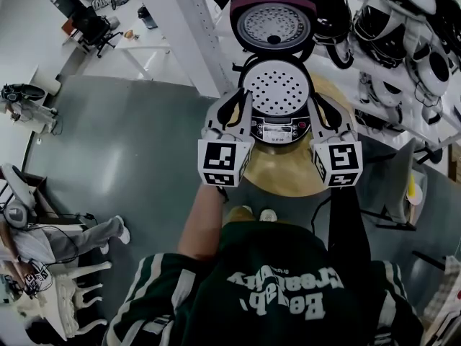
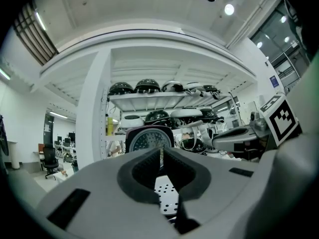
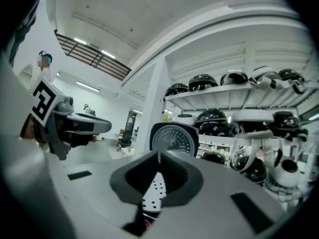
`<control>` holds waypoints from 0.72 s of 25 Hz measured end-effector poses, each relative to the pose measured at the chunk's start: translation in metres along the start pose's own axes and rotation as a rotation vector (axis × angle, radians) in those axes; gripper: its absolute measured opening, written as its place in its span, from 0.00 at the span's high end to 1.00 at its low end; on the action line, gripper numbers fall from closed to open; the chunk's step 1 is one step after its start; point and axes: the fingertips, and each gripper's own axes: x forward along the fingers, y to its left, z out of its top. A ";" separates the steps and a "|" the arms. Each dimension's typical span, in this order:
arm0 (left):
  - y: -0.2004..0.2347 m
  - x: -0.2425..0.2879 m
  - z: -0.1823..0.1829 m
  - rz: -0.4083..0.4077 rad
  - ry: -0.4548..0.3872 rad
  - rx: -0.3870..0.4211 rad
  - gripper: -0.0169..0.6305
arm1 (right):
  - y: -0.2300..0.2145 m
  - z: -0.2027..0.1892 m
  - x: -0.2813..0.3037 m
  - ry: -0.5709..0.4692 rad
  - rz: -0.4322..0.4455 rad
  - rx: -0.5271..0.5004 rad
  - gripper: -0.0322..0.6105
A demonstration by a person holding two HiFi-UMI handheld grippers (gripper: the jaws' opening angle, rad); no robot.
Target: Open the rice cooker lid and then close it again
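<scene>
A rice cooker stands on a round wooden table with its lid swung up and back. A perforated white inner plate shows inside the pot. My left gripper sits at the cooker's left side and my right gripper at its right side, both level and apart from the lid. In the left gripper view the left gripper is shut with nothing between its pads, the raised lid beyond it. The right gripper is likewise shut and empty, facing the lid.
White shelving behind and right of the table holds several other rice cookers. A white column rises at the table's left. A seated person is at the lower left on the grey floor, with desks at the far back left.
</scene>
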 end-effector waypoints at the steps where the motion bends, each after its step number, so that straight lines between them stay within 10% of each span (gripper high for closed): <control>1: 0.000 0.000 0.000 -0.002 0.000 0.002 0.96 | -0.001 0.002 -0.001 -0.005 -0.004 0.004 0.94; 18: 0.000 -0.004 -0.005 -0.008 0.014 0.000 0.97 | 0.001 -0.003 0.004 0.019 0.001 0.003 0.95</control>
